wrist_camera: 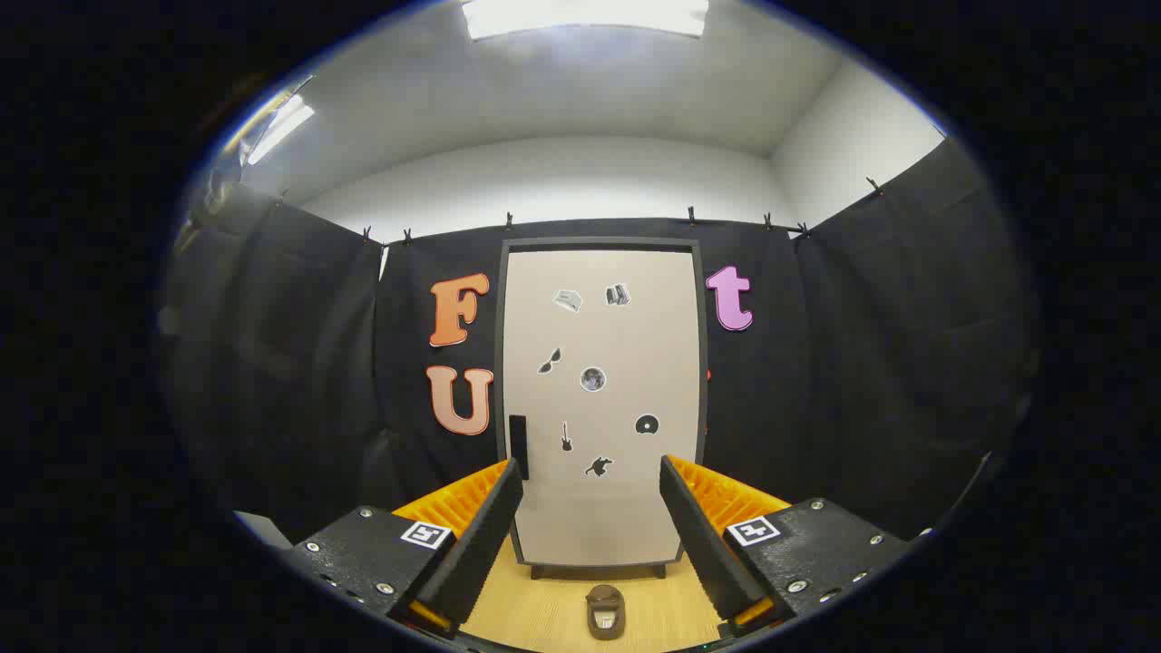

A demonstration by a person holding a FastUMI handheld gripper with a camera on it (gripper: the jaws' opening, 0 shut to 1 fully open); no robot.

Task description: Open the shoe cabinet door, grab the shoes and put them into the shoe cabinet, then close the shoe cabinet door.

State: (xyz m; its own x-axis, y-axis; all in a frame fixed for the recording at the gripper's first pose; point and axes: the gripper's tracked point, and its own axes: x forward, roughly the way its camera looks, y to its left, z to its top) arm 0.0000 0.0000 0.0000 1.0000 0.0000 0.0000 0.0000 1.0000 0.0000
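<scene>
Facing the closed shoe cabinet door [600,408], the gripper [591,476] hangs level, jaws spread wide, empty.

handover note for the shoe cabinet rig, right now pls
Gripper: open, fingers spread, holding nothing, pointed at the cabinet.
Shoe cabinet: stands against the booth wall beyond the fingers; door shut, dark handle on the door's left edge, close to the left fingertip.
Shoe: one dark shoe on the wooden floor, between the fingers and in front of the cabinet.
Done: nothing yet.
Left: open the door, pick up the shoe, place it inside, close the door.
</scene>
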